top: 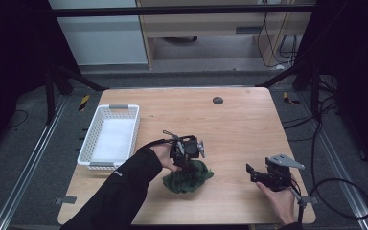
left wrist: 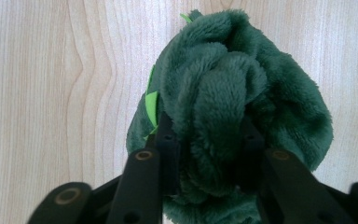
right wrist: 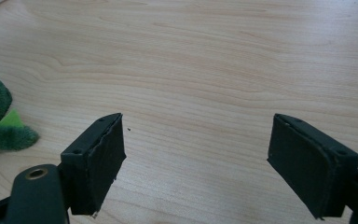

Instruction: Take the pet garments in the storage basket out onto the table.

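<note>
A crumpled dark green plush toy (top: 188, 176) with light green felt bits lies on the wooden table (top: 239, 129), near its front middle. My left gripper (top: 186, 160) points down into it from above. In the left gripper view a thick fold of the plush (left wrist: 223, 93) fills the gap between the jaws of the left gripper (left wrist: 207, 126), and both pads press against it. My right gripper (top: 251, 173) rests low at the front right, apart from the toy. The right gripper (right wrist: 196, 140) is wide open over bare wood, with the plush (right wrist: 0, 126) at the left edge of its view.
A white plastic basket (top: 90, 143) with a white liner stands at the table's left side. A small dark round hole (top: 218, 100) sits near the far edge. Cables trail off the right side past the table edge.
</note>
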`<action>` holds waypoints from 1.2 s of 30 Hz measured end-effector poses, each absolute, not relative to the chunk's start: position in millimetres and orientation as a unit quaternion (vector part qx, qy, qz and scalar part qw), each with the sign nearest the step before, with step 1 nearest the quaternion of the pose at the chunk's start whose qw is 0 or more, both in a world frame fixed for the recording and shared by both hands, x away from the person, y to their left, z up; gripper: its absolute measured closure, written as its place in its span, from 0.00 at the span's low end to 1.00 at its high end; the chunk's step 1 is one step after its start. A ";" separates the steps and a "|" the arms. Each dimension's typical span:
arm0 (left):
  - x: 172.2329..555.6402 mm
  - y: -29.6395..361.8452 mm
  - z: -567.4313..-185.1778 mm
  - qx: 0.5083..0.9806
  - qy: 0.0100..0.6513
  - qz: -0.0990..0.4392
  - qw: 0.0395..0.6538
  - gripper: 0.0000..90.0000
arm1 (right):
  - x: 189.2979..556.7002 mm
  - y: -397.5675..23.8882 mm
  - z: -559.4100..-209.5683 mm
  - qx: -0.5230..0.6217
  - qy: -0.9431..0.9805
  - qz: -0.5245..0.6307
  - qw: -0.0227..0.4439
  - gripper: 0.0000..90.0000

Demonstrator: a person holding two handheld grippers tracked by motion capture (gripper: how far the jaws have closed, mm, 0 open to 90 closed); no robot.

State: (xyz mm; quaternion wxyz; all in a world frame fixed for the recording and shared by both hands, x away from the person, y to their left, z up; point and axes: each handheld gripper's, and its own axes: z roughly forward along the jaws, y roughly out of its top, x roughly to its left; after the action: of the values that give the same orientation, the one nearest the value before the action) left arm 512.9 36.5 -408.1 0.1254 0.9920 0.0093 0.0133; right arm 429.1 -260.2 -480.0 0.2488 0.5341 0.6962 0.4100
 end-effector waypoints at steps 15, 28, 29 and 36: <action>507.1 46.3 -393.1 0.987 0.018 0.033 0.156 0.39 | 429.2 -260.6 -480.9 0.534 0.697 0.408 0.250 0.20; 495.6 84.5 -355.3 0.956 0.094 0.079 0.267 0.33 | 428.9 -260.1 -480.8 0.535 0.697 0.406 0.250 0.20; 495.3 87.6 -354.5 0.954 0.102 0.085 0.270 0.34 | 429.1 -260.2 -481.0 0.535 0.697 0.406 0.251 0.20; 486.3 114.4 -355.2 0.918 0.174 0.106 0.340 0.32 | 429.4 -260.6 -481.2 0.534 0.698 0.406 0.252 0.20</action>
State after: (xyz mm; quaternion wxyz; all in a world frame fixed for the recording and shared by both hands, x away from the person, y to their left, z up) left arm 486.3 114.4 -355.2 0.3401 0.9181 0.1736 0.1063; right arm 429.4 -260.6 -481.2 0.2519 0.5342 0.6976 0.4056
